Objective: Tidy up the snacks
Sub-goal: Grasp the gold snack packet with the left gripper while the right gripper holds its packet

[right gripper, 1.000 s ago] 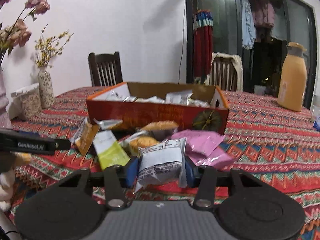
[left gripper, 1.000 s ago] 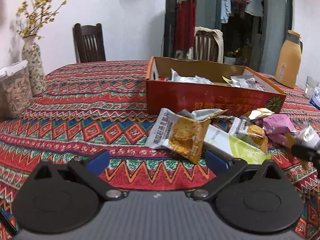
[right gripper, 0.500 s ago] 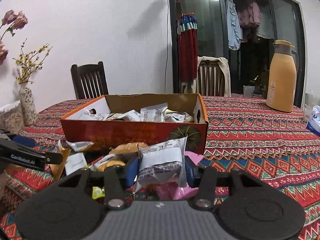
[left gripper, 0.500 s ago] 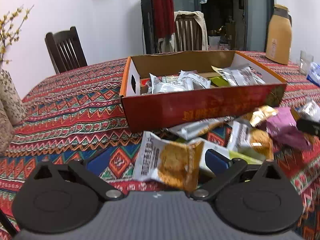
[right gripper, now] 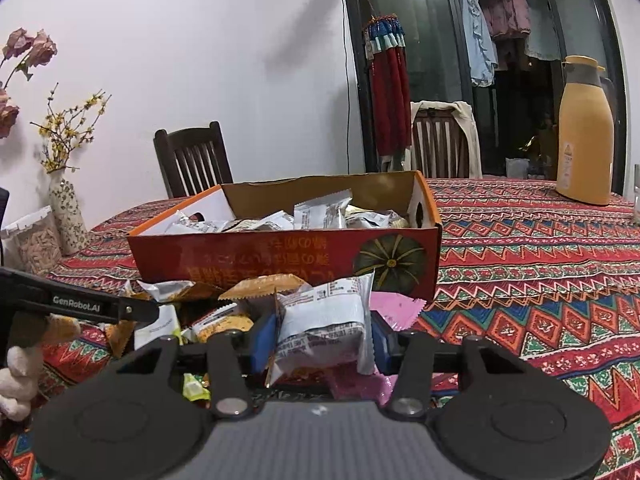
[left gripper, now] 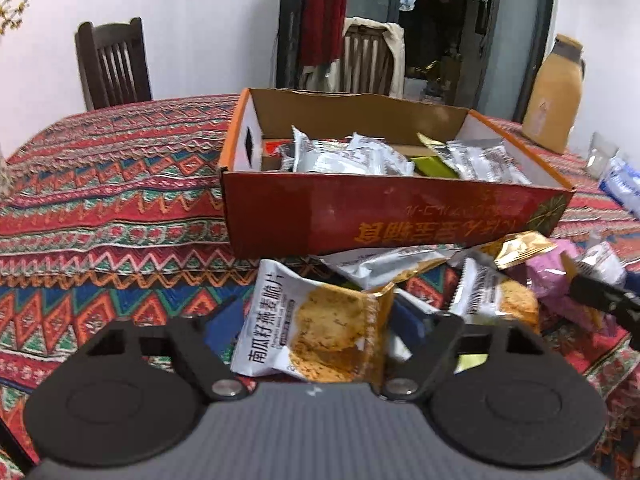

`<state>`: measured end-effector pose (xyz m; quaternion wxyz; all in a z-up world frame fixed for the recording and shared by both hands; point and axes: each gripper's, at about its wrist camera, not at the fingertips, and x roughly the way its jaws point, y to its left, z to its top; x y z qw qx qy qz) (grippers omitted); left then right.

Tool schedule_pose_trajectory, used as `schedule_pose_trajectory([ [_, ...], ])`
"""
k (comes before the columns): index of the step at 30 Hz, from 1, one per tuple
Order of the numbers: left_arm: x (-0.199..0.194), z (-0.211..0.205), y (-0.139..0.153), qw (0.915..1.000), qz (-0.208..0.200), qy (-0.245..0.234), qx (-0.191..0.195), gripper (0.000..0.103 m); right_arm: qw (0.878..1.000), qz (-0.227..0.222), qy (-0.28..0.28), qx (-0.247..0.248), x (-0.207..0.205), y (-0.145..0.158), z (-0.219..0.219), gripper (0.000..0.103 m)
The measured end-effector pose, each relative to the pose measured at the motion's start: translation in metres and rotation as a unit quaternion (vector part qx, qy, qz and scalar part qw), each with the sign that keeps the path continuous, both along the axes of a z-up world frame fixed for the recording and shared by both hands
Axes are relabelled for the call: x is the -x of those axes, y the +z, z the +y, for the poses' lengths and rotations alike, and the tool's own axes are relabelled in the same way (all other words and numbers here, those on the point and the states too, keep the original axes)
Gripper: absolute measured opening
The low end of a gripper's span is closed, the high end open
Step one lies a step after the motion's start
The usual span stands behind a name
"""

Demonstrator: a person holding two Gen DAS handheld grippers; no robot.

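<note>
A red cardboard box (left gripper: 392,220) (right gripper: 280,256) with several silver packets inside stands on the patterned tablecloth. Loose snacks lie in a pile before it. My left gripper (left gripper: 314,326) straddles a white and orange cookie packet (left gripper: 320,328) at the pile's near edge. Its jaws are closing, and the blue pads stand just off the packet's sides. My right gripper (right gripper: 322,336) is shut on a white and silver packet (right gripper: 324,324), held above the pile in front of the box. One of the right gripper's fingers (left gripper: 596,294) shows at the right of the left wrist view.
A yellow jug (right gripper: 584,140) stands far right on the table. A vase (right gripper: 66,216) and a clear container (right gripper: 36,240) stand at the left. Two chairs (right gripper: 192,156) are behind the table. Pink packets (right gripper: 396,308) lie right of the pile.
My left gripper moved forward over the cookie packet and its jaws narrowed around it. My right gripper shifted sideways along the box front with its packet still held.
</note>
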<state>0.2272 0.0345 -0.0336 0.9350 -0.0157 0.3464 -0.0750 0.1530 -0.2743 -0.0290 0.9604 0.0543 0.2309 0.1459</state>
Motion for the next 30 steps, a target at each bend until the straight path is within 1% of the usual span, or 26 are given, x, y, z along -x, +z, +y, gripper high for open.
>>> schedule_pose_trajectory([
  [4,0.003,0.001,0.001,1.0000,-0.005,-0.002,0.005,0.067,1.000,0.001,0.003,-0.007,0.000,0.001,-0.001,0.048],
  [5,0.003,0.000,0.001,1.0000,-0.007,-0.003,0.004,0.063,1.000,0.001,0.004,-0.007,0.000,0.001,-0.001,0.048],
  [6,0.003,0.000,0.001,0.9999,-0.009,-0.004,0.004,0.051,1.000,0.000,0.004,-0.008,0.000,0.001,-0.001,0.048],
  [7,0.004,0.000,0.001,0.9999,-0.010,-0.008,0.007,0.049,1.000,0.000,0.004,-0.008,0.000,0.001,-0.001,0.048],
  [14,0.009,-0.002,0.003,0.9998,-0.018,-0.005,0.002,0.043,1.000,-0.002,0.003,-0.008,0.001,0.002,-0.001,0.048],
  [19,0.010,0.001,0.004,0.9998,-0.018,0.007,0.003,0.039,1.000,-0.003,0.000,-0.011,0.001,0.002,-0.002,0.049],
  [22,0.013,0.002,0.006,0.9997,-0.019,0.014,0.004,0.033,1.000,-0.003,-0.001,-0.013,0.001,0.002,-0.003,0.049],
  [24,0.017,0.001,0.007,0.9996,-0.022,0.019,-0.001,0.023,1.000,-0.003,-0.002,-0.015,0.001,0.002,-0.003,0.049],
  [26,0.020,0.000,0.009,0.9993,-0.025,0.028,-0.008,0.022,1.000,-0.003,-0.002,-0.016,0.001,0.001,-0.003,0.049],
  [30,0.026,0.003,0.013,0.9986,-0.032,0.042,-0.005,0.020,1.000,-0.005,-0.003,-0.016,0.002,0.002,-0.004,0.049],
])
